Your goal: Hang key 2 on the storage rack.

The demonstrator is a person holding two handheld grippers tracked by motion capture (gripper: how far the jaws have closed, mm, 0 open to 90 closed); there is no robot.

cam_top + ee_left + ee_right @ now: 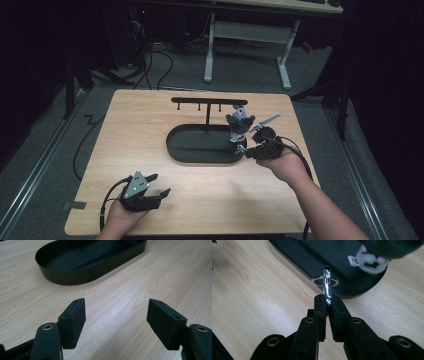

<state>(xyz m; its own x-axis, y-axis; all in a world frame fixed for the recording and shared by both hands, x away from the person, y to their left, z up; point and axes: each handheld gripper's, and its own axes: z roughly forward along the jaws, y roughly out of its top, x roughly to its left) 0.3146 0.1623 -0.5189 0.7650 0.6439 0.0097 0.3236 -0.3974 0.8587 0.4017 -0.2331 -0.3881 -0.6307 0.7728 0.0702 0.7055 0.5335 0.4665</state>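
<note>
My right gripper point(327, 301) pinches the clasp point(327, 283) of a plush keychain point(239, 122), held above the right end of the black tray point(200, 150). My left gripper point(116, 320) rests spread over the table point(150, 125), near its front edge.

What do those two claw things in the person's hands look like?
Both are black. The left claw has two flat, blocky pads with small screw holes, brass-ringed pivots, and a grey three-cornered plate on top. The right claw has the same black arms and brass rings. A black cable trails from each. No sleeves show.
</note>
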